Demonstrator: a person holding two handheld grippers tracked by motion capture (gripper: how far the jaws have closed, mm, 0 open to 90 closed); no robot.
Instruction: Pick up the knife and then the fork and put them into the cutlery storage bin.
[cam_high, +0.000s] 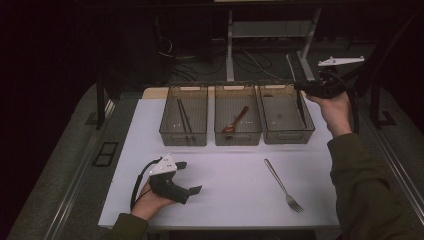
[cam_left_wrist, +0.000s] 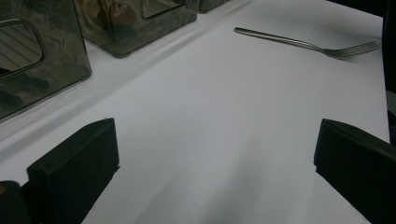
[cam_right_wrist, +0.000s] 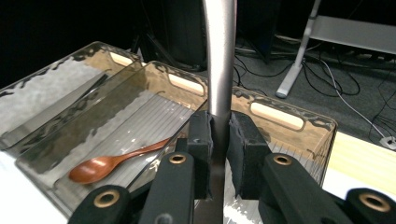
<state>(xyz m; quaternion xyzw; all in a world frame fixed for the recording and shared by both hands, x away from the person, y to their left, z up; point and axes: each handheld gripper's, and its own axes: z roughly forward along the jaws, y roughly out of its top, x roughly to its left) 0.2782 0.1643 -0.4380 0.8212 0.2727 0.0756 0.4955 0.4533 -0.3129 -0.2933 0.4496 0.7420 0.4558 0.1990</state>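
Jaws of the right gripper (cam_right_wrist: 219, 140) clamp a knife (cam_right_wrist: 219, 56).

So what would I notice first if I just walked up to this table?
Probably the right gripper, its jaws shut on a metal utensil above the right-hand bin. Next, the wooden spoon in the middle bin, and the fork lying alone on the white table.
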